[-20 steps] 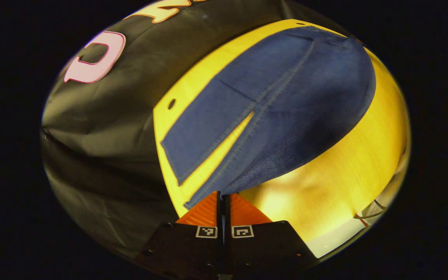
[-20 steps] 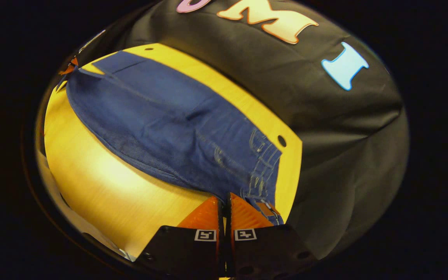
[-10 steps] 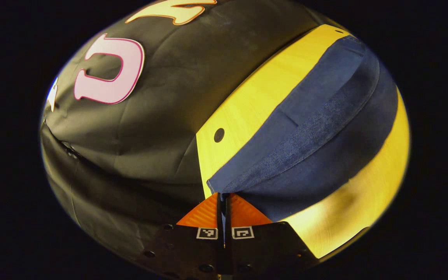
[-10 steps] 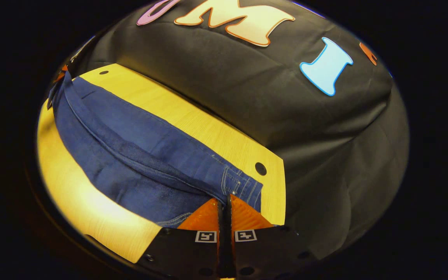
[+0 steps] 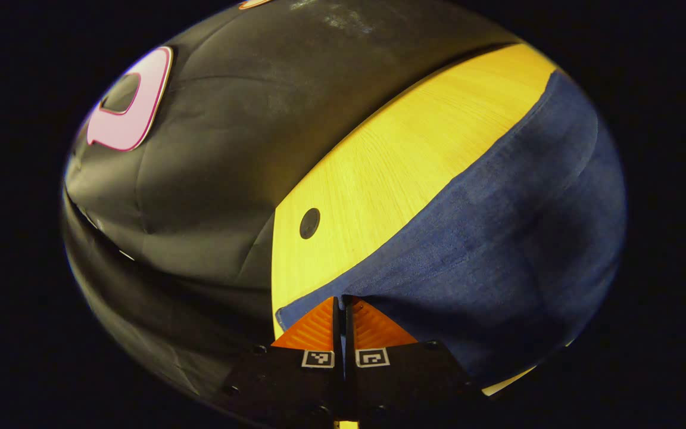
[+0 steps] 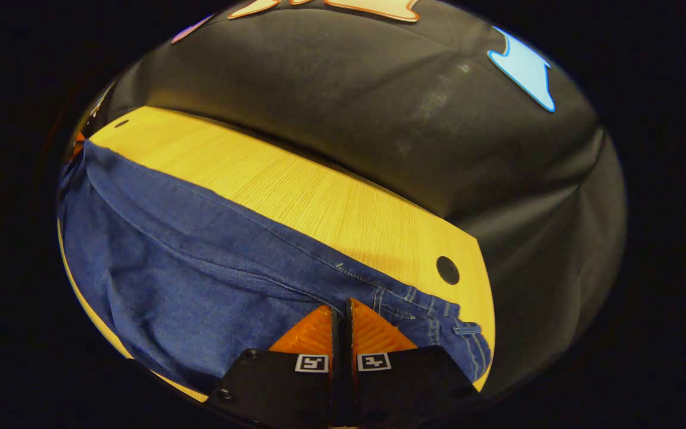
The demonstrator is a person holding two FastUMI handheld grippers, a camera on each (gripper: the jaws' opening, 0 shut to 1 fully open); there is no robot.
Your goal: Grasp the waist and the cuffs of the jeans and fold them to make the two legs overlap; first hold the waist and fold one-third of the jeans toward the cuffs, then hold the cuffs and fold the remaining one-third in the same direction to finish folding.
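In the left gripper view the left claw (image 5: 343, 301) has its two fingers pressed together with only a hairline slit between them, and the edge of the jeans (image 5: 498, 238) runs right into that slit, so the claw pinches the denim at the cuff end. The right claw (image 6: 341, 310) in the right gripper view is likewise squeezed shut, its tips biting the fabric close to the waist (image 6: 432, 298), where the belt loops and pale stitching sit just to the right of the fingers. From the left claw the jeans spread ahead and to the right as a broad, smooth blue sheet with a soft lengthwise ridge; from the right claw they stretch ahead and far to the left, with a stitched seam line running along the fabric. The cloth lies on the yellow tabletop (image 5: 390, 167), whose bare strip lies beyond the denim, ahead of both claws. A round hole (image 5: 309, 223) in the tabletop sits ahead and slightly left of the left claw, near the corner; another hole (image 6: 448, 270) sits ahead and to the right of the right claw, near that corner. Past the tabletop's far edge hangs the black cloth wall (image 6: 379, 107), close behind it.
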